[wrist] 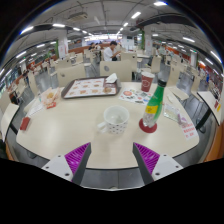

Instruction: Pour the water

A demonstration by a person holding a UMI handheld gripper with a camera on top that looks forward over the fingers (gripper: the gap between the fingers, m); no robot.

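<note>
A green and yellow bottle (153,104) with a red base stands upright on the beige table (70,125), ahead of my right finger. A clear plastic cup (116,120) stands to its left, just beyond the gap between my fingers. My gripper (112,156) is open and holds nothing; its purple pads (77,155) are spread wide, well short of both objects.
A tray (90,88) with food lies at the far side of the table. A red cup (147,80) and a plate (130,94) stand behind the bottle. Small items lie at the left edge (50,98) and a card at the right (187,126). Chairs ring the table.
</note>
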